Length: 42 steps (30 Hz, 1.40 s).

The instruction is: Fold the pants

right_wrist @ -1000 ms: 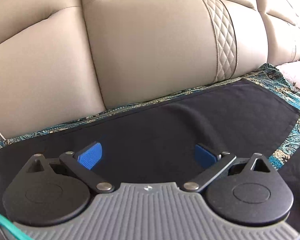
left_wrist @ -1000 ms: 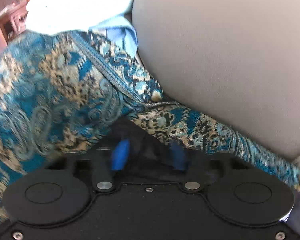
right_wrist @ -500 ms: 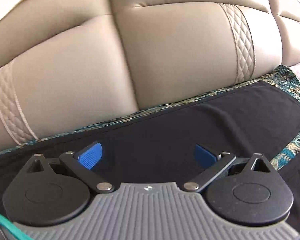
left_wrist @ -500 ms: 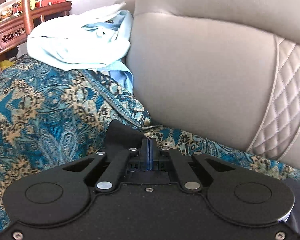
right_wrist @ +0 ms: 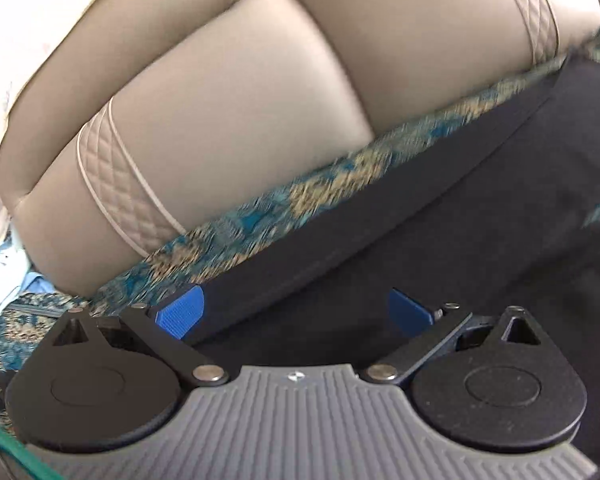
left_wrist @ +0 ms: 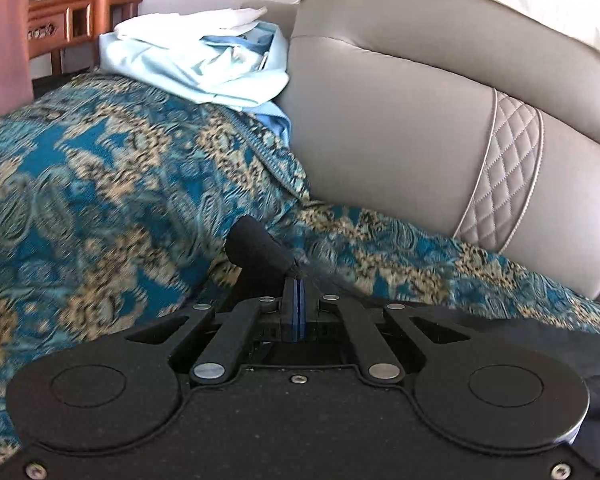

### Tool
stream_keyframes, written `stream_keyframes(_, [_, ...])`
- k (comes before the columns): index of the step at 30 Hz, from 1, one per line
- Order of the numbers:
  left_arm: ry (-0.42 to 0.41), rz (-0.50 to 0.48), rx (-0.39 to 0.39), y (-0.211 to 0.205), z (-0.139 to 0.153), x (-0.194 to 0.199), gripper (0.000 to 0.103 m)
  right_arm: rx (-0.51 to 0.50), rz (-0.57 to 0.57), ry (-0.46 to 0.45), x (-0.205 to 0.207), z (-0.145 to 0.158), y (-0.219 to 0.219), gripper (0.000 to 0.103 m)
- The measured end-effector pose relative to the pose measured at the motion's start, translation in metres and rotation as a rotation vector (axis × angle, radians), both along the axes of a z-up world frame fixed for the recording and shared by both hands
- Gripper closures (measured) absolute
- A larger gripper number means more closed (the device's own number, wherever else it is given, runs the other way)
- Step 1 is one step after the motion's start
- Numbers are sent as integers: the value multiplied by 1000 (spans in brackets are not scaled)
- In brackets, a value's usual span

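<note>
The black pants [right_wrist: 460, 220] lie spread flat on the blue and gold patterned sofa cover [right_wrist: 340, 176]. My right gripper [right_wrist: 296, 314] hovers just above them, open, with its blue pads [right_wrist: 180, 316] wide apart and nothing pinched. In the left wrist view my left gripper [left_wrist: 298, 304] is shut on a corner of the pants [left_wrist: 256, 248]. That corner sticks up as a small black fold past the closed pads. More black cloth trails off to the lower right.
The beige leather sofa back [left_wrist: 400, 140], with a quilted strip [left_wrist: 508, 168], rises right behind the pants. A pile of light blue and white clothes [left_wrist: 204, 64] sits on the covered seat at the left. A wooden cabinet [left_wrist: 80, 16] stands beyond it.
My left gripper has shut on the edge of the pants and lifted it up and away from the seat. My right gripper has swung left and rolled, and is still open.
</note>
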<state>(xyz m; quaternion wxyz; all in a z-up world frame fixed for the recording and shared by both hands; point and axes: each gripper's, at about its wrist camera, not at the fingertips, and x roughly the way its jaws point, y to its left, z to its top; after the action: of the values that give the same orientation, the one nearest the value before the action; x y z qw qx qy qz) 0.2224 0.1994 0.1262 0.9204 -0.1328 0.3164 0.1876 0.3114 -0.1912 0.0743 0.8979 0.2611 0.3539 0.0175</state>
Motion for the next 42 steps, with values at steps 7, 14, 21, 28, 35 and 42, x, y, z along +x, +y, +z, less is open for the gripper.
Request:
stream_keyframes(7, [-21, -22, -33, 9, 12, -26, 101, 42, -30, -7, -10, -5, 16, 11])
stream_keyframes(14, [-31, -31, -43, 8, 15, -37, 101, 56, -140, 35, 4, -12, 8, 56])
stream_keyframes(21, [-26, -43, -38, 3, 11, -50, 101, -44, -198, -36, -20, 4, -6, 93])
stream_keyframes(28, [-29, -50, 34, -14, 5, -89, 100, -203, -201, -157, -107, 18, -2, 94])
stream_keyframes(35, [75, -14, 59, -15, -27, -126, 100, -254, -202, -122, -180, -11, 7, 94])
stream_keyframes(42, [141, 33, 71, -12, -52, -138, 100, -318, -216, -179, -228, -17, 24, 94])
